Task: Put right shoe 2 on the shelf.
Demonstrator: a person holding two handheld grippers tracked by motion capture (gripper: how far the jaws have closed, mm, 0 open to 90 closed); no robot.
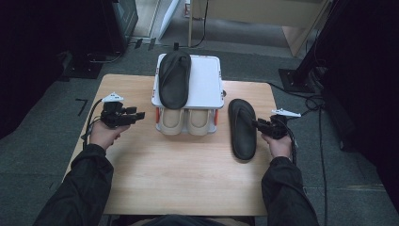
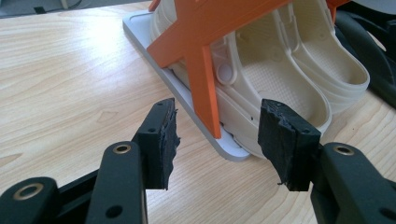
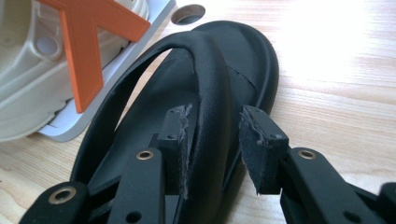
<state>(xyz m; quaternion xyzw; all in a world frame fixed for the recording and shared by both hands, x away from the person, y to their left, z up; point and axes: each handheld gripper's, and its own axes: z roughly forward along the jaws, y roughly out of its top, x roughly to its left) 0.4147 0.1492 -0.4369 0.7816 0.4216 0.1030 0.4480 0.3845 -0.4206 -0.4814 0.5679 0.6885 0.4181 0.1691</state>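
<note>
Partly hidden, black flip-flop's (image 3: 233, 74) strap sits between right gripper (image 3: 212, 133) jaws

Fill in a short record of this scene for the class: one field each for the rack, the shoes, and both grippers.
rack: white two-level shoe rack with orange side braces, at the table's far edge
top shelf: one black flip-flop
lower shelf: pair of cream clogs
on table: second black flip-flop, right of the rack
right gripper: jaws open astride this flip-flop's strap
left gripper: jaws open, empty, facing the rack's left side
</note>
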